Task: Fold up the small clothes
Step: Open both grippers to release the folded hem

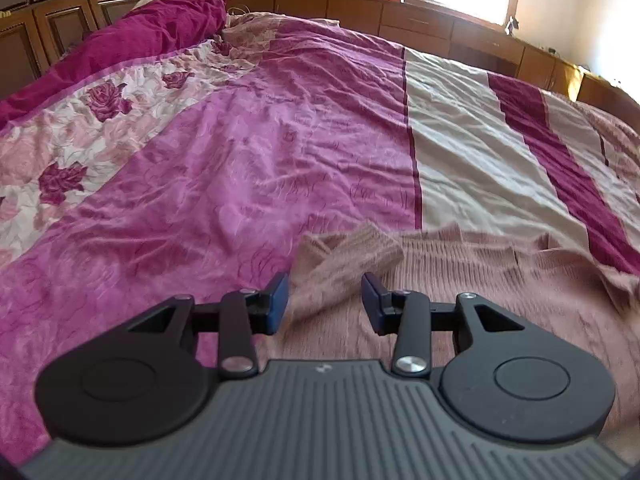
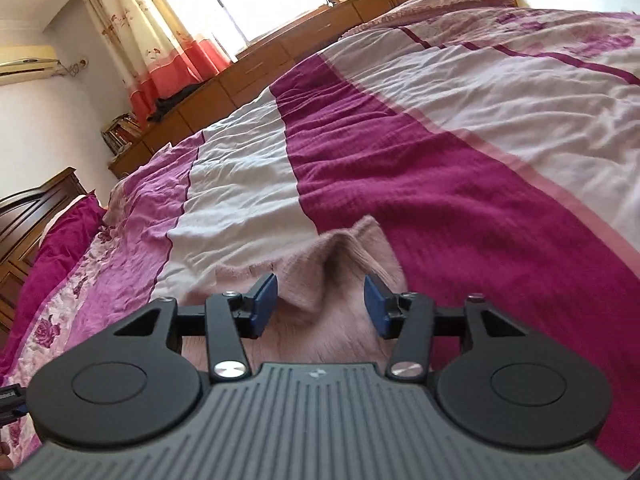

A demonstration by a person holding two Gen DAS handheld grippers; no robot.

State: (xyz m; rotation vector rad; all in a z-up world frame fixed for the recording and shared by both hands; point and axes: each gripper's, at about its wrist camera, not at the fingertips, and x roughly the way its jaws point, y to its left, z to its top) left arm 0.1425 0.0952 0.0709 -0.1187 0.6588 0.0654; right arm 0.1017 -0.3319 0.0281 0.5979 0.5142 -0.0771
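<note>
A dusty-pink knit sweater (image 1: pixel 480 276) lies spread on the bed. In the left wrist view a sleeve or cuff (image 1: pixel 352 256) is folded over near the fingertips. My left gripper (image 1: pixel 325 304) is open, its blue pads either side of that folded part, just above the knit. In the right wrist view a raised corner of the same sweater (image 2: pixel 344 256) peaks between the fingers. My right gripper (image 2: pixel 322 306) is open around it, not closed on it.
The sweater lies on a wrinkled bedspread (image 1: pixel 248 152) with pink, cream and magenta stripes. A magenta pillow roll (image 1: pixel 132 44) and a wooden headboard (image 1: pixel 48 12) are at the far left. Low wooden cabinets (image 1: pixel 420 20) run under a bright window.
</note>
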